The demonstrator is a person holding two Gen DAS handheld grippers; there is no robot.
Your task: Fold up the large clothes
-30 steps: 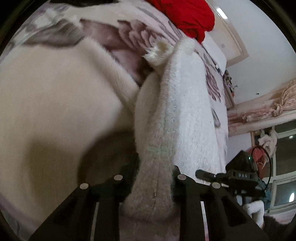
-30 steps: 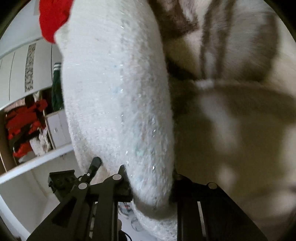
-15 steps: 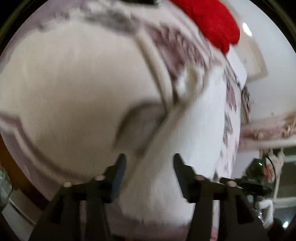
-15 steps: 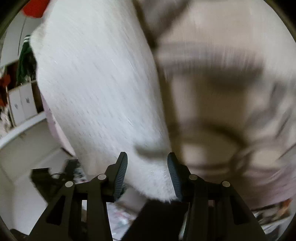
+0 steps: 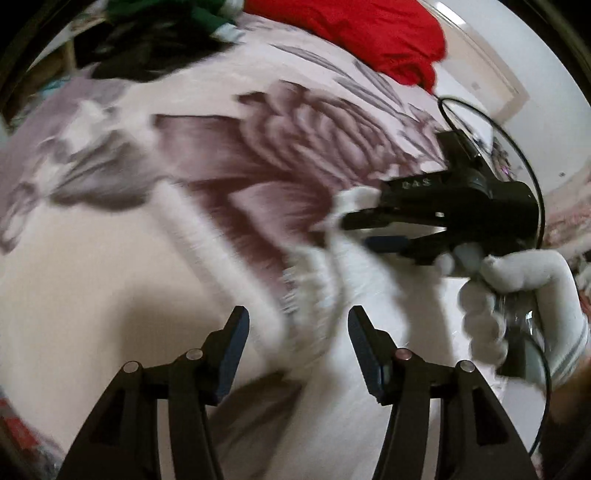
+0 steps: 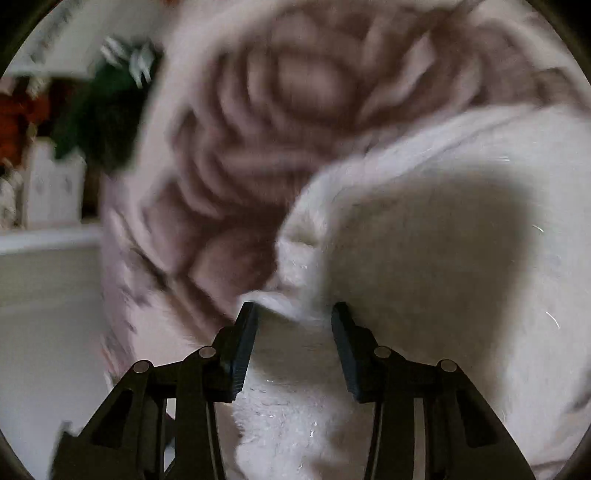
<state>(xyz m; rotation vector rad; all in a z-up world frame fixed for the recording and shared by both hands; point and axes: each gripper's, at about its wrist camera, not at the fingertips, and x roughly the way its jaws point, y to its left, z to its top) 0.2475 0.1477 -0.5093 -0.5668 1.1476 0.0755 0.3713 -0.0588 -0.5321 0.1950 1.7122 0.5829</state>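
Observation:
A fluffy white garment (image 5: 369, 288) lies on a bed with a purple flower-print cover (image 5: 280, 147). In the left wrist view my left gripper (image 5: 297, 332) is open just above the garment's edge, with nothing between its fingers. The right gripper (image 5: 354, 227) shows there too, held by a white-gloved hand (image 5: 517, 295), its tips at a fold of the garment. In the right wrist view my right gripper (image 6: 293, 321) stands apart around the white garment (image 6: 424, 277), with a fluffy edge between the fingers. Whether it pinches the fabric is unclear.
A red garment (image 5: 369, 33) and a dark green and black pile (image 5: 155, 40) lie at the far side of the bed. The green pile (image 6: 107, 110) and a white shelf (image 6: 44, 236) show left in the right wrist view. A black cable (image 5: 532, 177) loops from the right gripper.
Both grippers held the white garment a second ago. The left has opened and let go, and the garment has dropped onto the bed. The right jaws have widened and moved to its edge.

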